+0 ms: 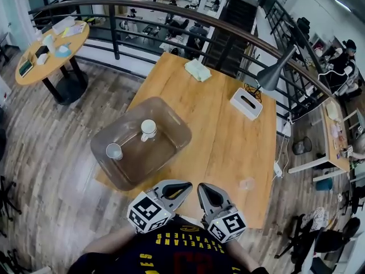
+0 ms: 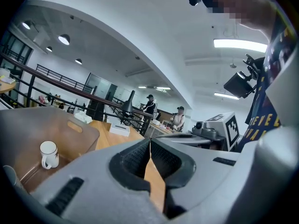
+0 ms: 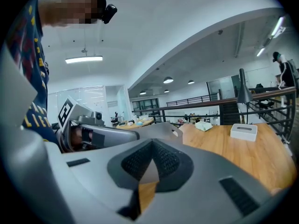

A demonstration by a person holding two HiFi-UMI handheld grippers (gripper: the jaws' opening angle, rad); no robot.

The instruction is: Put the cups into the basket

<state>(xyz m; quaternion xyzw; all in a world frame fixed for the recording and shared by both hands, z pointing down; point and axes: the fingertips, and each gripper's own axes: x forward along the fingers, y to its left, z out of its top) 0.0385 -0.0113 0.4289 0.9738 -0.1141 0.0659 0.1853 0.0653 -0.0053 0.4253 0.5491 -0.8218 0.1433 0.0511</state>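
Observation:
A translucent brown basket (image 1: pixel 174 140) lies on the left part of the wooden table (image 1: pixel 228 141). Inside it stand a white mug (image 1: pixel 148 129) and a small clear cup (image 1: pixel 114 151). Another clear cup (image 1: pixel 247 184) stands on the table to the right, near the front edge. My left gripper (image 1: pixel 186 186) and right gripper (image 1: pixel 203 189) hover side by side over the front edge, both shut and empty. In the left gripper view the left gripper (image 2: pixel 150 142) points past the mug (image 2: pixel 48 154) in the basket (image 2: pixel 60 125). The right gripper (image 3: pixel 152 142) points along the tabletop.
A white tissue box (image 1: pixel 246 103), a folded cloth (image 1: pixel 197 69) and a grey desk lamp (image 1: pixel 275 72) stand at the table's far side. A curved railing (image 1: pixel 114 7) runs behind it, and a round table (image 1: pixel 51 53) stands far left. The tissue box (image 3: pixel 243 131) also shows in the right gripper view.

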